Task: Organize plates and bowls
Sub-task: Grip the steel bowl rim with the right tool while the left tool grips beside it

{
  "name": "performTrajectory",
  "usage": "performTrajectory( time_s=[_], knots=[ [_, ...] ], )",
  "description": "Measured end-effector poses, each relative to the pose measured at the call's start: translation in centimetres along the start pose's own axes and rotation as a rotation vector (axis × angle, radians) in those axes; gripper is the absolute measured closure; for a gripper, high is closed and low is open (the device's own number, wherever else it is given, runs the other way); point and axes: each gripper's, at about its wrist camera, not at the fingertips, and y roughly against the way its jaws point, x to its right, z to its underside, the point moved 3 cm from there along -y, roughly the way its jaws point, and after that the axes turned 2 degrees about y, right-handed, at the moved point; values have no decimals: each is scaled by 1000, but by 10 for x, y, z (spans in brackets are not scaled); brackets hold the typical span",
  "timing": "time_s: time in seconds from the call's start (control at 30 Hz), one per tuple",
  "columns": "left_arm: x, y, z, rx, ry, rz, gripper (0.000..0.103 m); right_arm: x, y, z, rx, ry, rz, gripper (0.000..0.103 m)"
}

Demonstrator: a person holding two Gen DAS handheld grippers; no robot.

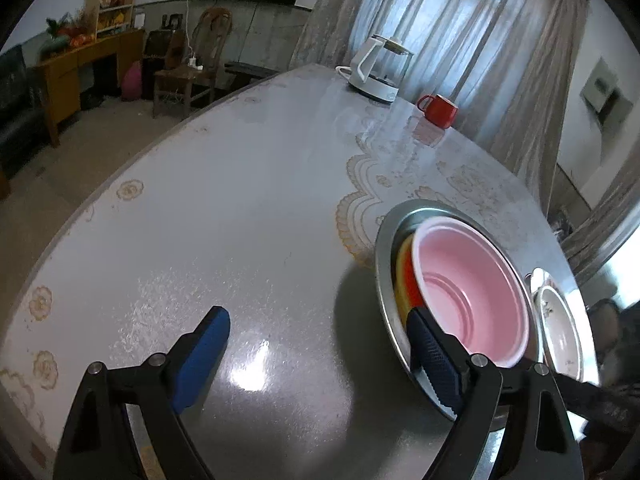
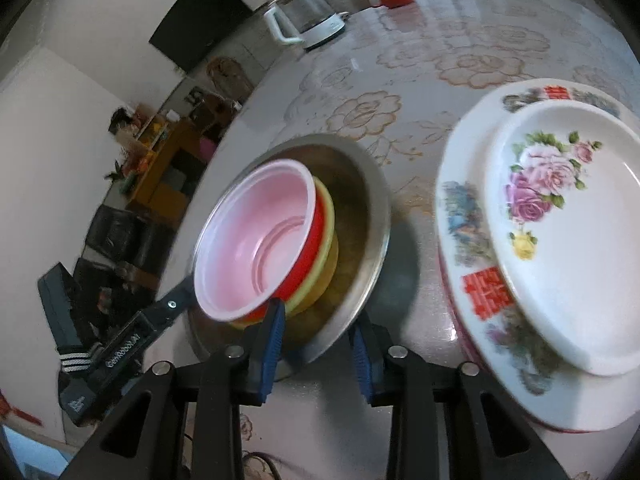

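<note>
Bowls: pink bowl (image 2: 260,240) nested in a red bowl (image 2: 310,256) and a yellow bowl (image 2: 326,264), all tilted inside a steel basin (image 2: 360,216) on the bench (image 1: 240,200). Plates: small rose plate (image 2: 568,232) stacked on a large patterned plate (image 2: 472,240), just right of the basin. Right gripper (image 2: 320,344) has its jaws narrowed astride the basin's near rim, one pad inside and one outside; cannot tell if the pads actually press. Left gripper (image 1: 324,360) jaws released wide, one finger at the basin's rim, nothing held. Stacking looks mostly done; what's left is probably positioning the basin. Kettle (image 1: 376,68) and red mug (image 1: 438,109) sit far off, untouched.
</note>
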Motion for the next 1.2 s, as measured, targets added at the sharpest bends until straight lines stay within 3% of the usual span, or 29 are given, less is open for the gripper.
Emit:
performTrajectory(
  time_s=[0.17, 0.47, 0.7, 0.97, 1.03, 1.2],
  knots=[
    [-3, 3, -1, 6, -8, -8, 13, -5, -6, 1, -16, 38, -12, 69],
    [-3, 2, -1, 23, -45, -5, 10, 2, -5, -28, 33, 43, 74, 69],
    [-13, 3, -7, 34, -42, -36, 11, -4, -17, -41, 56, 58, 60, 70],
    [-25, 0, -8, 8, 36, 51, 16, -7, -26, -38, 43, 37, 12, 70],
    [-21, -1, -9, 16, 16, 48, 19, -8, -27, -40, 53, 45, 26, 70],
    [-15, -2, -8, 0, 14, 101, 40, -6, -27, -38, 50, 36, 16, 70]
  ],
)
